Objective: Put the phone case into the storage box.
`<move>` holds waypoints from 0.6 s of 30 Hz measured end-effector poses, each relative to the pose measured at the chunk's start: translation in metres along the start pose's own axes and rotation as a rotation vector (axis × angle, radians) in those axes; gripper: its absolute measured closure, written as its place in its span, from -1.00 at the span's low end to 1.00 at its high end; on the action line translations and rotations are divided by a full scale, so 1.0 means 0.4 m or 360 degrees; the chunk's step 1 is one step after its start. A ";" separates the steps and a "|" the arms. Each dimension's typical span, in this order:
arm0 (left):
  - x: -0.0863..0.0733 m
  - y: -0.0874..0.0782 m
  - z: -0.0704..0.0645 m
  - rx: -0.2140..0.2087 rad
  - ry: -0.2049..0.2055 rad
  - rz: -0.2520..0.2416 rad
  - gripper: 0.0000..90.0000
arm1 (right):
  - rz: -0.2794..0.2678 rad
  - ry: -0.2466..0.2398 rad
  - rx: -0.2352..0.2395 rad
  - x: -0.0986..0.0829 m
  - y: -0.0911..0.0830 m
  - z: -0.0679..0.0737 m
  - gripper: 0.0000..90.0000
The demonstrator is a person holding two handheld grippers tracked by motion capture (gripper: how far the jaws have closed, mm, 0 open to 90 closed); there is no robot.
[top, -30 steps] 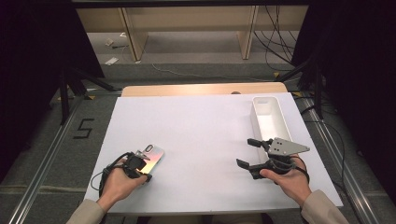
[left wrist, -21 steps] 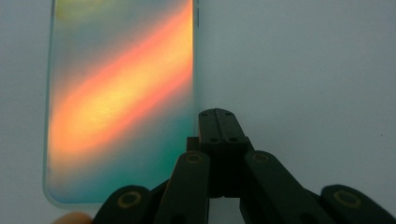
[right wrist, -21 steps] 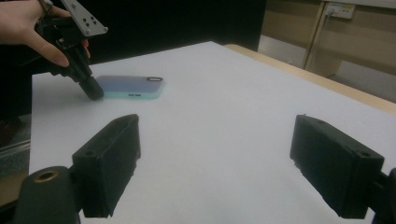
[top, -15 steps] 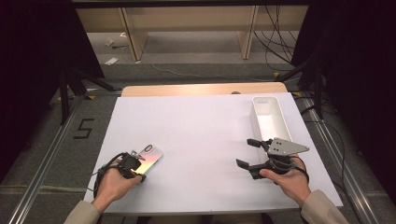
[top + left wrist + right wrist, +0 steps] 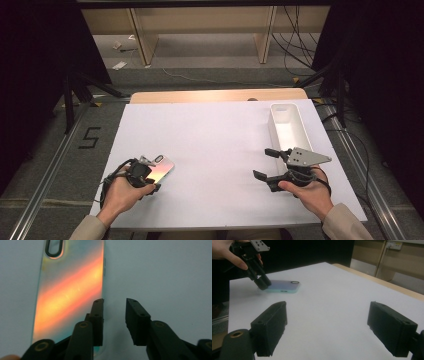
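A phone case [image 5: 159, 167] with a shiny rainbow back lies flat at the near left of the white table sheet [image 5: 215, 140]. My left gripper [image 5: 148, 183] tilts down over the case's near end. In the left gripper view the case [image 5: 70, 287] runs away from me; my left gripper [image 5: 115, 301] is open by a narrow gap, one jaw over the case's right edge, the other over bare sheet. My right gripper [image 5: 264, 163] hovers wide open at the near right with nothing between its jaws. The right gripper view has the case [image 5: 283, 286] and left gripper [image 5: 264, 284] beyond my right gripper [image 5: 327, 306].
A long white tray [image 5: 274, 125] stands at the right, just beyond the right gripper. A wooden strip [image 5: 215, 96] runs along the sheet's far edge. Dark curtains, cables and metal rails surround the table.
My left hand and gripper have drawn back slightly toward the near left along the case. The right gripper and the case have not moved.
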State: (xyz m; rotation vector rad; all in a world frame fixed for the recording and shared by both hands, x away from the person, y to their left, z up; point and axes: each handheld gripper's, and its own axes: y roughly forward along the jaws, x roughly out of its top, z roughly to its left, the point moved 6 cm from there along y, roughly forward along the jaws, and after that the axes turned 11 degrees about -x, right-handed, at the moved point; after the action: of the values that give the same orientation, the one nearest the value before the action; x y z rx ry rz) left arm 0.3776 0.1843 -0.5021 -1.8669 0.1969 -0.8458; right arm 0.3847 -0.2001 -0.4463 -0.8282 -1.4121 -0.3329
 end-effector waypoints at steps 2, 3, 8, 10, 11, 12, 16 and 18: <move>0.007 0.001 0.008 0.0022 0.0026 -0.0015 0.08 | -0.0003 0.0001 -0.0002 0.001 0.000 0.000 -0.62; 0.009 0.004 0.014 0.0042 0.0040 -0.0008 -0.03 | -0.0003 0.0001 -0.0001 0.001 0.000 0.000 -0.62; 0.010 0.016 0.038 0.0128 0.0064 0.0046 -0.65 | 0.0000 0.0006 0.0001 0.001 0.001 -0.001 -0.62; 0.015 0.014 0.042 0.0149 0.0076 0.0058 -0.68 | 0.0001 0.0003 0.0002 0.000 0.001 0.000 -0.62; 0.020 0.015 0.044 0.0151 0.0063 0.0057 -0.73 | 0.0001 0.0004 0.0004 0.001 0.001 0.000 -0.62; 0.023 0.015 0.047 0.0159 0.0062 0.0070 -0.83 | 0.0000 0.0004 0.0003 0.001 0.001 0.000 -0.62; 0.040 0.021 0.064 0.0152 0.0074 0.0110 -0.92 | -0.0001 0.0004 0.0003 0.001 0.000 0.000 -0.62; 0.045 0.026 0.074 0.0152 0.0070 0.0131 -0.93 | -0.0002 0.0004 0.0002 0.001 0.000 0.000 -0.62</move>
State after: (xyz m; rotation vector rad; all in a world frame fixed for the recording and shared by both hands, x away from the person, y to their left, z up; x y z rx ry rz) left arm 0.4120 0.1928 -0.5095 -1.7410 0.2547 -0.8260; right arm 0.3849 -0.2001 -0.4458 -0.8259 -1.4104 -0.3336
